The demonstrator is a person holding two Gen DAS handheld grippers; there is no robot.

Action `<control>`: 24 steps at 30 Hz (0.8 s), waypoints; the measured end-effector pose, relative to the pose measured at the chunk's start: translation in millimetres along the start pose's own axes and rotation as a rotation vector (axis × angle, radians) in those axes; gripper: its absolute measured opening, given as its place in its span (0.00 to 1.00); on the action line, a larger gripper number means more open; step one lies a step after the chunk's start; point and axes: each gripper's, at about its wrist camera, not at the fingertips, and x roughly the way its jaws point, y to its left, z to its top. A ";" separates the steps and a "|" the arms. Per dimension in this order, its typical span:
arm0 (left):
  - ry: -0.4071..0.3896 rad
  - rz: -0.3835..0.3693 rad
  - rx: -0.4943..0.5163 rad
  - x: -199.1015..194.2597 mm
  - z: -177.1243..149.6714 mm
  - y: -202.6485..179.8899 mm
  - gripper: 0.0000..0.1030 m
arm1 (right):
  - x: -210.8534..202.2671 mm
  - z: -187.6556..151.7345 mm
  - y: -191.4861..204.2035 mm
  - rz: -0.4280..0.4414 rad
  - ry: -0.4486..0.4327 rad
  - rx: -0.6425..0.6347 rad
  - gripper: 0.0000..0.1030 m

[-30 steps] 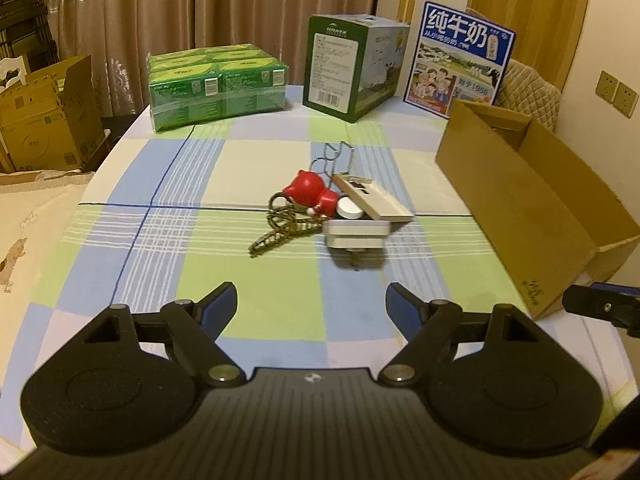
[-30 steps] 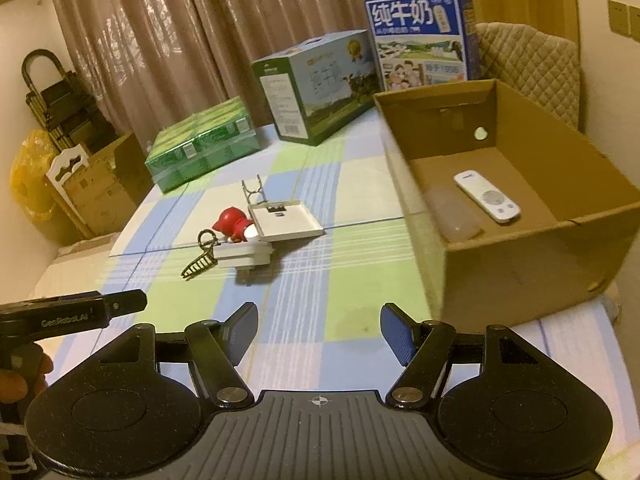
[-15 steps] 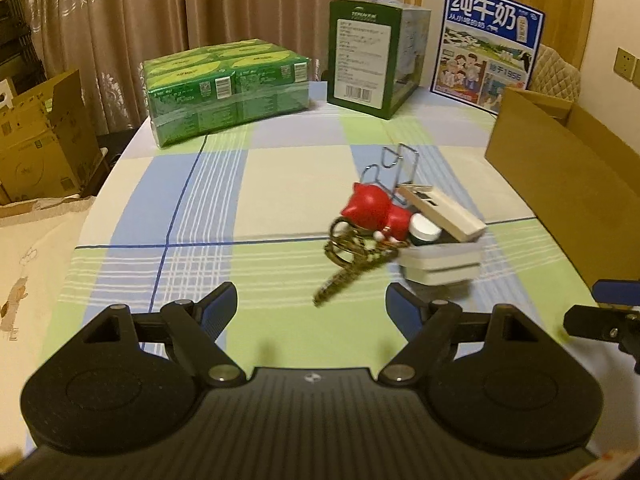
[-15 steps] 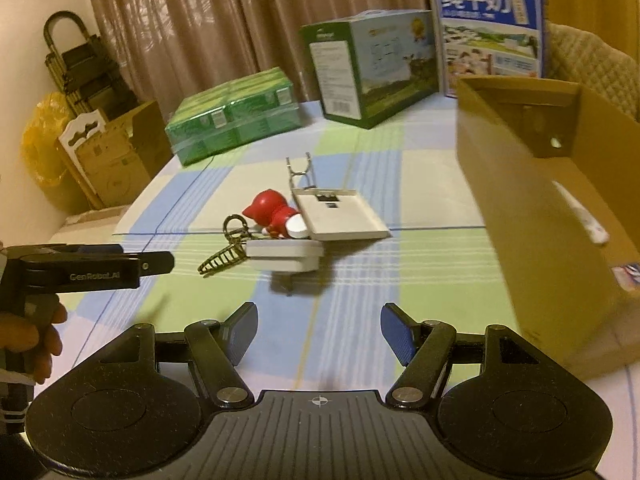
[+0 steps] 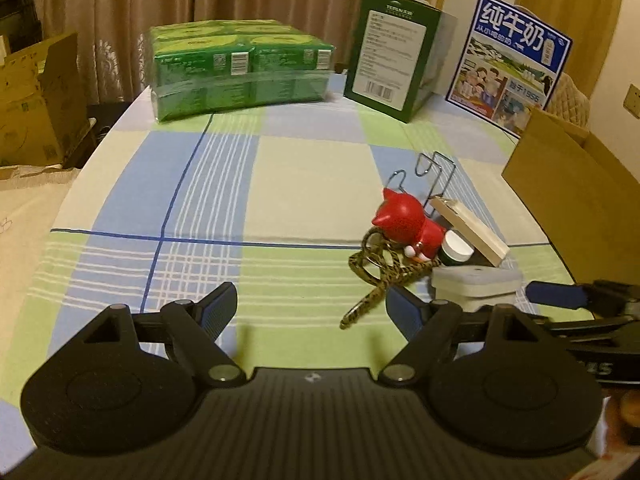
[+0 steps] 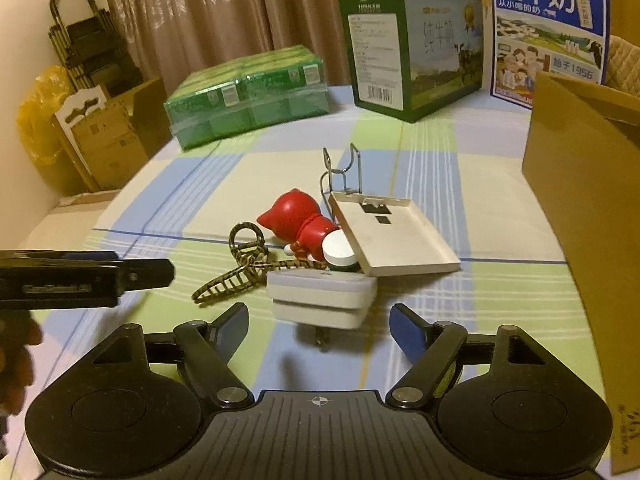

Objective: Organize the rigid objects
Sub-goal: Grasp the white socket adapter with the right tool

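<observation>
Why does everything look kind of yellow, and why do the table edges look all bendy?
Left wrist view: warm indoor light tints the tablecloth yellowish, and the fisheye lens bends its edges; the red cat figure is fairly sharp. Right wrist view: same warm tint, the cardboard box curves at the rim, and the white plug adapter casts a soft shadow in front.

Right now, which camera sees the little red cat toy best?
The left wrist view shows the red cat toy best: its ears and side stand clear on the cloth, nothing in front of it. In the right wrist view the toy lies farther back, partly tucked behind the flat white box and the white cap.
</observation>
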 end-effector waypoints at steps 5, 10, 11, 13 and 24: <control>-0.001 -0.011 0.002 1.3 2.0 -0.7 0.76 | 18.0 3.1 2.3 -0.038 -0.012 0.033 0.73; 0.002 -0.002 0.024 5.7 4.1 -3.0 0.76 | 27.7 11.1 5.2 -0.047 -0.023 0.023 0.73; 0.002 -0.003 0.025 6.3 4.7 -2.8 0.76 | 29.6 12.3 5.5 -0.048 -0.018 0.016 0.73; 0.002 -0.005 0.025 6.9 5.0 -2.3 0.76 | 33.4 13.6 6.2 -0.053 -0.004 0.009 0.72; 0.008 -0.023 0.064 11.2 3.1 -10.0 0.76 | 28.5 9.9 -1.4 -0.055 -0.001 0.019 0.61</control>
